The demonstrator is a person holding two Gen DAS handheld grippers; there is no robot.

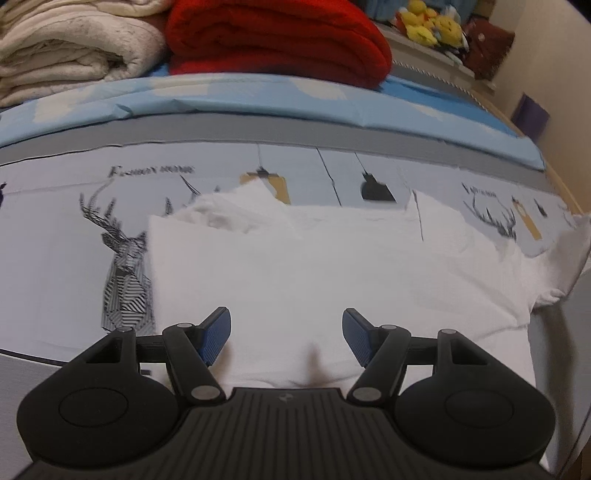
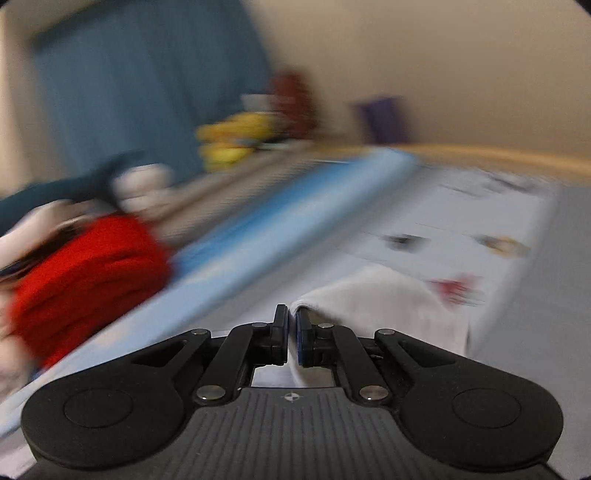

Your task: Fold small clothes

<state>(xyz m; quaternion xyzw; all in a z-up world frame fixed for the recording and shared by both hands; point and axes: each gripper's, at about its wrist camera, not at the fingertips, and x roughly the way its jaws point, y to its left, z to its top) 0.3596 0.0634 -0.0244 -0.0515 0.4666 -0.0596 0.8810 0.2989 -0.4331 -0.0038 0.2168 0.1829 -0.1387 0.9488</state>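
A white garment (image 1: 314, 266) lies spread on the printed bed sheet (image 1: 125, 251), with a rumpled fold at its far left corner. My left gripper (image 1: 286, 321) hovers just over the garment's near part, jaws open, nothing between the blue pads (image 1: 216, 334). In the blurred right wrist view, my right gripper (image 2: 291, 312) is shut on an edge of the white garment (image 2: 388, 299), which is lifted and drapes away to the right of the fingers.
A folded red blanket (image 1: 277, 37) and a cream blanket (image 1: 66, 48) sit at the back of the bed. Yellow plush toys (image 1: 432, 22) stand on a ledge beyond. A light blue sheet band (image 1: 258, 96) crosses the bed; its wooden edge (image 1: 569, 192) runs along the right.
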